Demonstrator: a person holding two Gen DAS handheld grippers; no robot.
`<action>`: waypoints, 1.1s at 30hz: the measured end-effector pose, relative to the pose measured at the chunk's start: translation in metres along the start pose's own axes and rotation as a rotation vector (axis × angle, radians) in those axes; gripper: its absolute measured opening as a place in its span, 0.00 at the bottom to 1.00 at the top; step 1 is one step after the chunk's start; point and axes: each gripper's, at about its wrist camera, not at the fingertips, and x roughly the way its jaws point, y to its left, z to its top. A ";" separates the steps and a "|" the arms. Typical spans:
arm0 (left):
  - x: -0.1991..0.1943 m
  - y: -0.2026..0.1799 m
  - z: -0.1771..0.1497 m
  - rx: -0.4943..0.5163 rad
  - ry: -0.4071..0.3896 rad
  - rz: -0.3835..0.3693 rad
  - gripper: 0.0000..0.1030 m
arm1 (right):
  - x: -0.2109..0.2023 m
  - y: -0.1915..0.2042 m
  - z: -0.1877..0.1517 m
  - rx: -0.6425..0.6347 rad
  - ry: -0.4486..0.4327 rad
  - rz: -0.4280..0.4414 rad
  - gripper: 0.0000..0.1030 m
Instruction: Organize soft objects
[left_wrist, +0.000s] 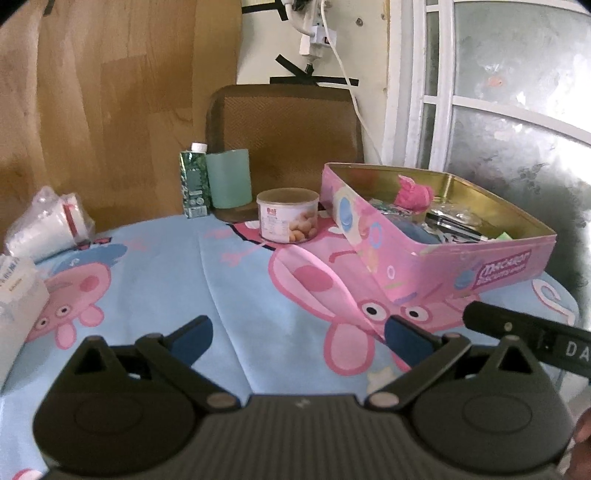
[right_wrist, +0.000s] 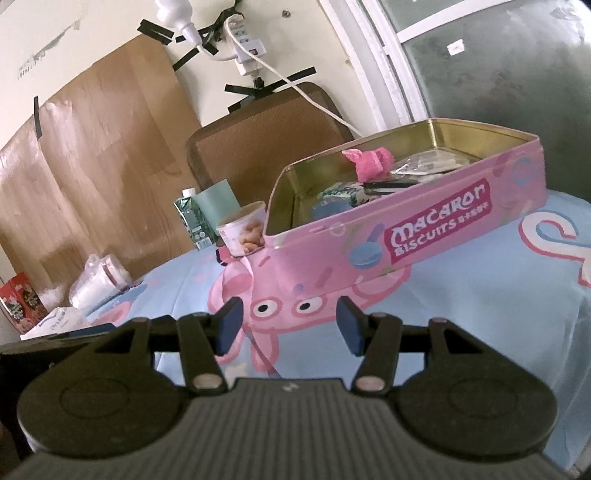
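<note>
The left gripper (left_wrist: 297, 338) is held wide open, nothing between its jaws; the right gripper (right_wrist: 288, 325) is likewise parted and empty; a pink soft toy (right_wrist: 369, 162) is seen lying inside the tin (right_wrist: 436, 229) on the cloth (left_wrist: 229, 280).

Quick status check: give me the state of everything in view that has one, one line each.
left gripper: open, empty.
right gripper: open, empty.
pink biscuit tin: lid off, holding mixed items.
pink soft toy: inside the tin, on top.
snack can: upright, lid on.
green carton: upright, capped.
</note>
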 end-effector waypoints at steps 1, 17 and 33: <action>-0.001 -0.002 0.000 0.003 -0.003 0.009 1.00 | -0.001 -0.002 0.000 0.000 -0.002 0.004 0.57; -0.007 -0.002 0.002 -0.045 0.032 -0.074 1.00 | -0.003 -0.008 0.000 0.004 -0.009 0.035 0.59; -0.037 0.028 -0.013 -0.224 0.069 -0.021 1.00 | 0.008 -0.005 0.003 -0.011 0.015 0.021 0.61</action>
